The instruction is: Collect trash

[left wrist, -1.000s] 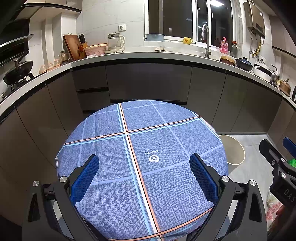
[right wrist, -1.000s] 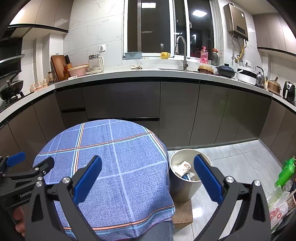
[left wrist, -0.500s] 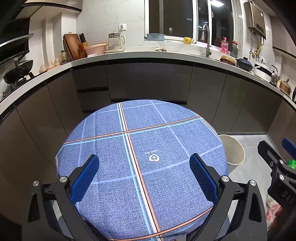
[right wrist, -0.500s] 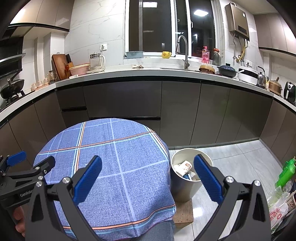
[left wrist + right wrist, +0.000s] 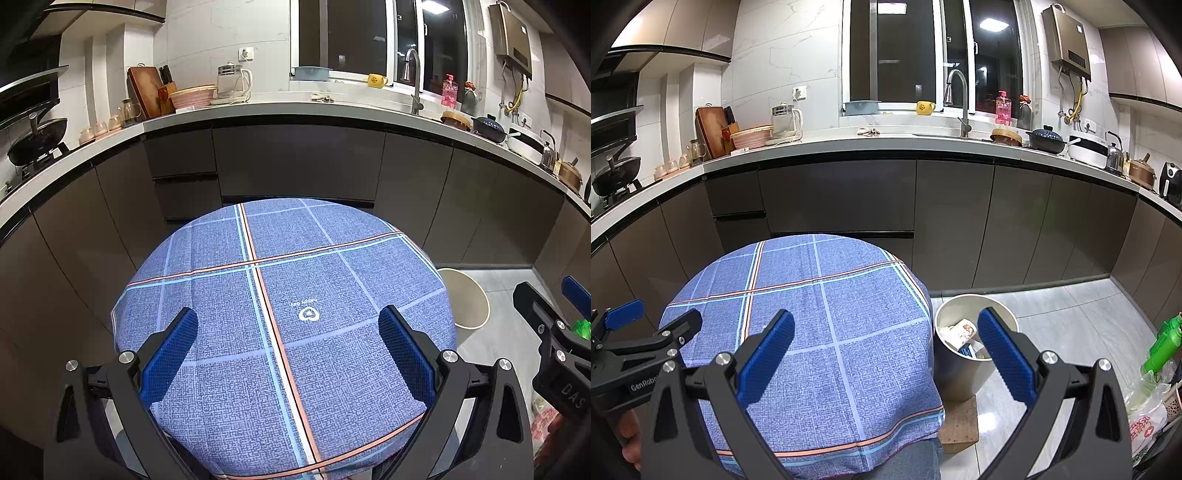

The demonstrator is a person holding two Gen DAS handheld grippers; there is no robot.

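Observation:
A round table under a blue checked cloth point(image 5: 280, 332) point(image 5: 820, 332) fills the lower middle of both views, and nothing lies on it. To its right on the floor stands a cream bin point(image 5: 964, 365) point(image 5: 469, 302) holding a paper cup point(image 5: 960, 330) and other scraps. My left gripper point(image 5: 288, 332) hovers open over the cloth with nothing between its fingers. My right gripper point(image 5: 886, 332) is open too, spanning the table's right edge and the bin. Each gripper shows at the other view's edge: the right one point(image 5: 554, 332), the left one point(image 5: 646, 332).
Dark cabinets and a curved white counter point(image 5: 886, 147) with pots, a kettle and a sink ring the table. The bin rests on a brown block point(image 5: 958, 424). A green spray bottle point(image 5: 1163, 343) and plastic bags point(image 5: 1145, 417) sit at the right on the tiled floor.
Both views shift very slightly; the right gripper has drifted a little right toward the bin. Both grippers stay open and hold nothing.

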